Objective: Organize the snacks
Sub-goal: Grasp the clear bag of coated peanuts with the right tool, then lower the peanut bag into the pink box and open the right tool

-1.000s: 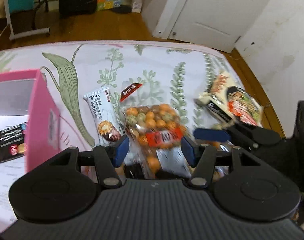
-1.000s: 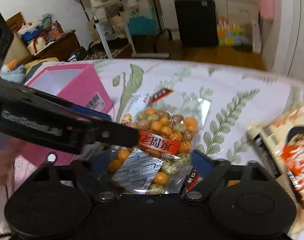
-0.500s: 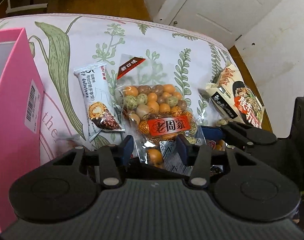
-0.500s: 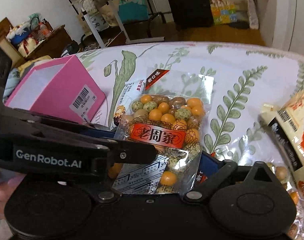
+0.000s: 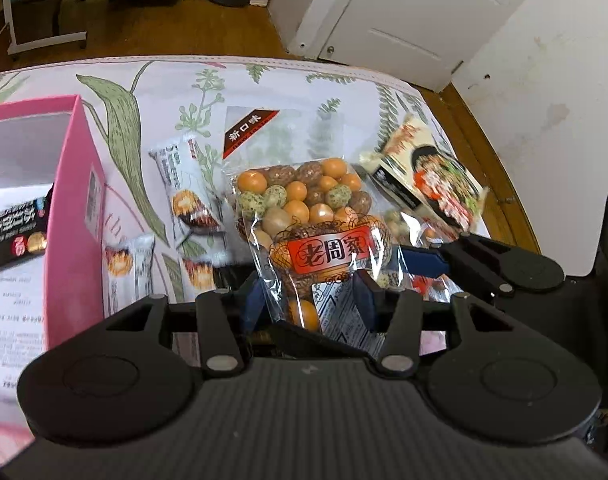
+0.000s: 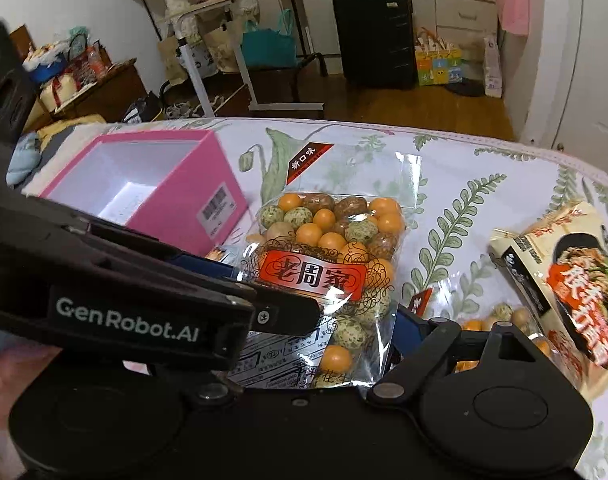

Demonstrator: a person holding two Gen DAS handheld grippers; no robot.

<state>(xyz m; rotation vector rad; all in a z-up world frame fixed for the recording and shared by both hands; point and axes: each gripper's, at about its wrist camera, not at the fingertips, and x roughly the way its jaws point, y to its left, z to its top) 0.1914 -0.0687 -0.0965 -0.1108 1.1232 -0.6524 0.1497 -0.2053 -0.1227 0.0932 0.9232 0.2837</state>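
A clear bag of coated nuts point(image 5: 315, 216) with a red label is pinched at its lower end by my left gripper point(image 5: 307, 300), whose blue pads press both sides. It hangs tilted above the floral cloth point(image 5: 152, 92). In the right wrist view the same bag point(image 6: 331, 240) lies between the fingers of my right gripper point(image 6: 304, 332). These jaws are closing, and the one visible blue pad point(image 6: 403, 326) sits at the bag's edge without squeezing it. My left gripper point(image 6: 268, 292) crosses in front and hides the other right finger.
An open pink box point(image 5: 76, 220) stands at the left with a dark snack pack point(image 5: 16, 232) inside. White snack bars point(image 5: 188, 192) lie beside it. A noodle packet point(image 6: 563, 280) and a second nut bag point(image 6: 495, 316) lie at the right, near the table edge.
My left gripper's jaws narrowed onto the nut bag. Both grippers then rose and the bag came up off the cloth with them. The right jaws drew in slightly.
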